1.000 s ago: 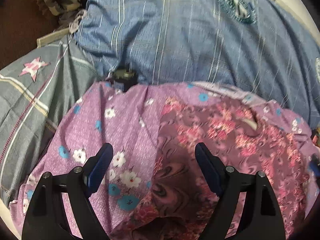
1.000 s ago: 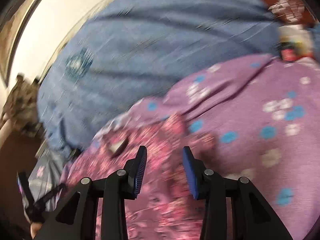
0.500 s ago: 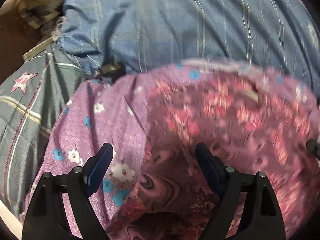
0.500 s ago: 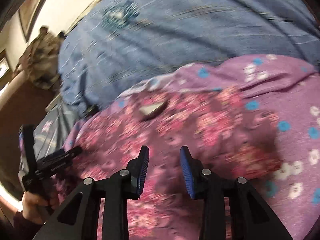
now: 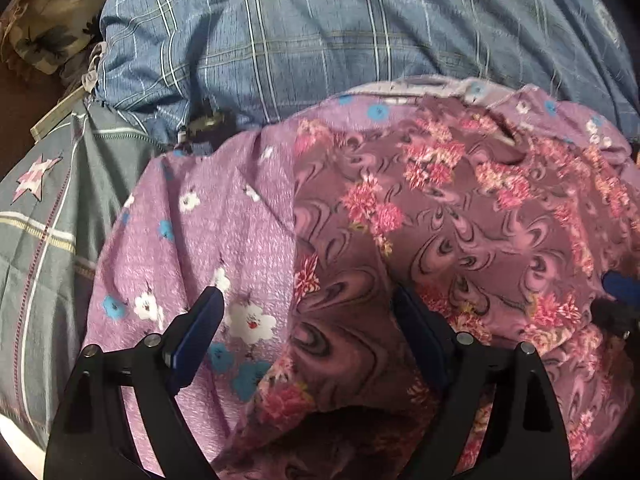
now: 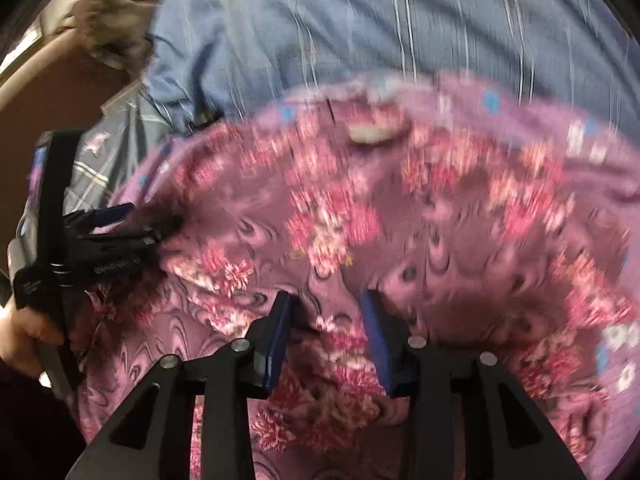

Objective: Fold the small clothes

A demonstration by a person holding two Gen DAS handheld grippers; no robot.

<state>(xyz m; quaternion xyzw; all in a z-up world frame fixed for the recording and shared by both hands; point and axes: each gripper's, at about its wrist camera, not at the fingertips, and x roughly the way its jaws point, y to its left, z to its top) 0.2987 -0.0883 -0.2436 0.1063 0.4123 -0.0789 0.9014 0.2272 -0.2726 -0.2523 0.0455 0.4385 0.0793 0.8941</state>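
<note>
A dark pink garment with red flowers and swirls [image 5: 460, 220] lies spread over a light purple cloth with white and blue flowers [image 5: 208, 240]. My left gripper [image 5: 306, 296] hangs open and wide over the seam between the two, with nothing pinched. In the right wrist view the left gripper [image 6: 136, 224] is at the garment's left edge, with a hand [image 6: 24, 332] on its handle. My right gripper [image 6: 327, 299] is low over the garment [image 6: 440, 220], its jaws opening a little. A ridge of fabric lies between the pads, which do not press on it. Its blue tip [image 5: 622, 288] shows at the right edge.
A blue checked quilt [image 5: 340, 32] bulges behind the clothes. A grey-green sheet with a star patch [image 5: 44, 208] lies on the left. A camouflage-patterned cloth [image 5: 44, 28] sits in the far left corner. A small dark object [image 5: 206, 124] is tucked where quilt and purple cloth meet.
My right gripper has swept leftward across the garment and rolled, coming nearer the left gripper. The left gripper has rolled and dipped slightly, staying open.
</note>
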